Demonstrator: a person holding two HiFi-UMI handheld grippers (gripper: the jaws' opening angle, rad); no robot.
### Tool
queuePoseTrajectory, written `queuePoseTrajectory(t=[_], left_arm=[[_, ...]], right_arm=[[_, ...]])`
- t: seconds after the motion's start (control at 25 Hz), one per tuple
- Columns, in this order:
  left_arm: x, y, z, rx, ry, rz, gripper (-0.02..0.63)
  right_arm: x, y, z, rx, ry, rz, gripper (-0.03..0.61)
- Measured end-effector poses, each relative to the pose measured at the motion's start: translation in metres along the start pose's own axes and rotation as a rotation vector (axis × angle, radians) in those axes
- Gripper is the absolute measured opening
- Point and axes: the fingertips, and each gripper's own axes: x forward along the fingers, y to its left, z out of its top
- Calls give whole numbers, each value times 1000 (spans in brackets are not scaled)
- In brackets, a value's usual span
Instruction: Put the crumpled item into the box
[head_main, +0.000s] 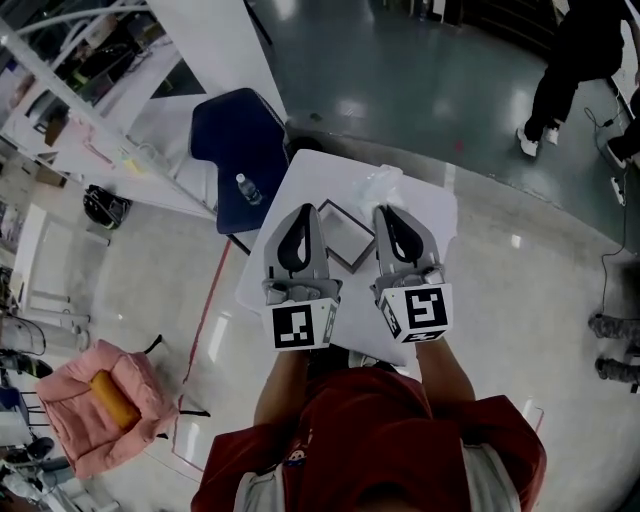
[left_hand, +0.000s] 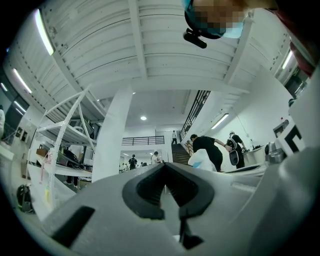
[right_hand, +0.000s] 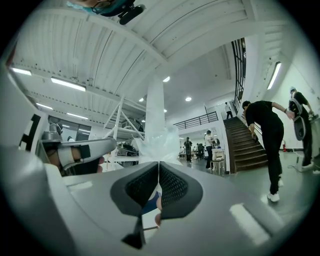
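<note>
The crumpled item is a wad of clear plastic (head_main: 380, 185) lying at the far side of the small white table (head_main: 320, 170). A shallow, dark-rimmed open box (head_main: 345, 212) sits between my two grippers. My right gripper (head_main: 384, 210) is shut, its tips right at the plastic's near edge. In the right gripper view the plastic (right_hand: 157, 142) rises just beyond the closed pads (right_hand: 159, 163); I cannot tell whether it is pinched. My left gripper (head_main: 308, 208) is shut and empty beside the box. From the left gripper view (left_hand: 165, 166) the plastic (left_hand: 202, 160) shows off to the right.
A blue chair (head_main: 235, 140) with a water bottle (head_main: 247, 188) on its seat stands at the table's left. A pink padded seat (head_main: 100, 405) is on the floor at lower left. A person in black (head_main: 570, 70) stands far off at upper right.
</note>
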Motion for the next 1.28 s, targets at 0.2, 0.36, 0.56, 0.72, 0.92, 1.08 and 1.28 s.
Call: queuePoseTrajectory(t=[0.2, 0.36, 0.56, 0.72, 0.92, 1.08, 1.28], left_arm=[[20, 28, -21, -23, 21, -5, 3], [40, 48, -33, -36, 37, -8, 3], [57, 69, -48, -54, 54, -20, 3], [67, 83, -61, -52, 67, -27, 3], [76, 103, -75, -55, 80, -24, 3], [77, 119, -89, -68, 100, -24, 3], [81, 136, -104, -93, 122, -29, 3]], right_arm=[[36, 6, -12, -7, 26, -7, 8], [64, 7, -18, -11, 46, -13, 8], [93, 9, -32, -9, 78, -23, 8], [114, 13, -47, -8, 107, -19, 8], [135, 18, -68, -5, 158, -20, 8], [149, 26, -94, -6, 224, -17, 8], [165, 34, -127, -8, 310, -13, 8]])
